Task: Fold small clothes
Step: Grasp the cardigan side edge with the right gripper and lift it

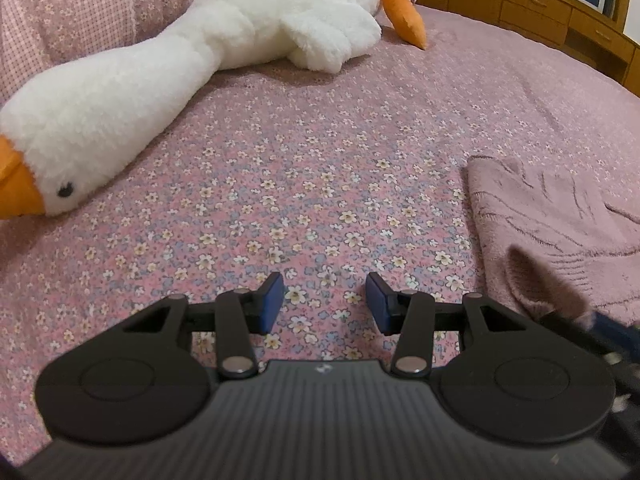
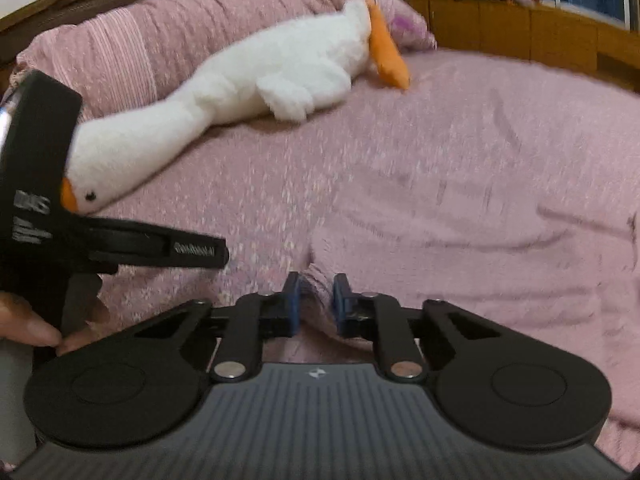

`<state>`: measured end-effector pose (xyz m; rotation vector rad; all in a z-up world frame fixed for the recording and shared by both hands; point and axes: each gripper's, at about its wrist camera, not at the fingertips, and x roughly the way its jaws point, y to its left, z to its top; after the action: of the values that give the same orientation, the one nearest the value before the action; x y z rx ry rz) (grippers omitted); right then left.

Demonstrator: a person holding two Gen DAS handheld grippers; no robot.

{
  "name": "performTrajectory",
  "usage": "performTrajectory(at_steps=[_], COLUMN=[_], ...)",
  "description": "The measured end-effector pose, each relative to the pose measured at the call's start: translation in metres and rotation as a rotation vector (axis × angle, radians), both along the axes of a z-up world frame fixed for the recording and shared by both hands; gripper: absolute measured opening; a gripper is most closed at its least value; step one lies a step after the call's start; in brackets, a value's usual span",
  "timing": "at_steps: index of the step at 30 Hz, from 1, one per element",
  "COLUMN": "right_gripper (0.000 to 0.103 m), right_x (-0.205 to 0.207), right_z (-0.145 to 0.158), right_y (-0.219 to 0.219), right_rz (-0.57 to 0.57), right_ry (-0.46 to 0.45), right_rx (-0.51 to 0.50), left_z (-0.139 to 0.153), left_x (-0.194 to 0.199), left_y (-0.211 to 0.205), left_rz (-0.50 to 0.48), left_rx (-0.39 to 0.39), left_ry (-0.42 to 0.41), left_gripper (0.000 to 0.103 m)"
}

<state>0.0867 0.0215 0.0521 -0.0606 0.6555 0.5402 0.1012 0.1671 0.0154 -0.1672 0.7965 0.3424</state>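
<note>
Right wrist view: my right tongs (image 2: 314, 300) clamp the fuzzy mauve knit garment (image 2: 460, 240); my left tongs (image 1: 325, 300) stand apart over the floral bedspread (image 1: 300, 184).

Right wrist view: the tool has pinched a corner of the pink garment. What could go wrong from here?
1. The right tool pinches only a small corner of the pink garment, so the fabric may slip out mid-fold.
2. The left tool is open over the floral bedsheet, holding nothing, so the garment may drag or bunch rather than fold flat.
3. This view is motion-blurred; a fast pull could skew the crease.
</note>
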Motion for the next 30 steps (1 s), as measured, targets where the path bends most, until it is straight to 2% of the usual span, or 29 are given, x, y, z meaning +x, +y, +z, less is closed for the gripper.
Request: performTrajectory(at_steps=[6,11,19,25,30], right_gripper=[0.015,0.014,0.012,0.012,0.011], right_x=[-0.003,-0.007,-0.014,-0.020,-0.026], right_z=[0.023,0.049,0.094,0.117,0.107], right_y=[-0.023,-0.054,-0.132,-0.196,-0.256], right_rz=[-0.039,-0.134,-0.328,-0.474,-0.594], right_ry=[-0.020,-0.077,-0.162,-0.207,-0.194], right_rx=[0.093,0.134,0.225,0.271,0.271], left_z=[0.005,0.013,0.025,0.016,0.004], left_x=[-0.004,-0.007,-0.015,-0.009,0.000], left_y=[-0.001,-0.012,-0.045,-0.060,-0.068], left_rz=[-0.024,-0.122,-0.318,-0.399,-0.407], left_rx=[-0.028,-0.040,-0.071,-0.119,-0.106], left_ry=[-0.046,-0.094,-0.211,-0.194,-0.143], left_gripper=[0.047,0.047,0.047,0.047,0.047])
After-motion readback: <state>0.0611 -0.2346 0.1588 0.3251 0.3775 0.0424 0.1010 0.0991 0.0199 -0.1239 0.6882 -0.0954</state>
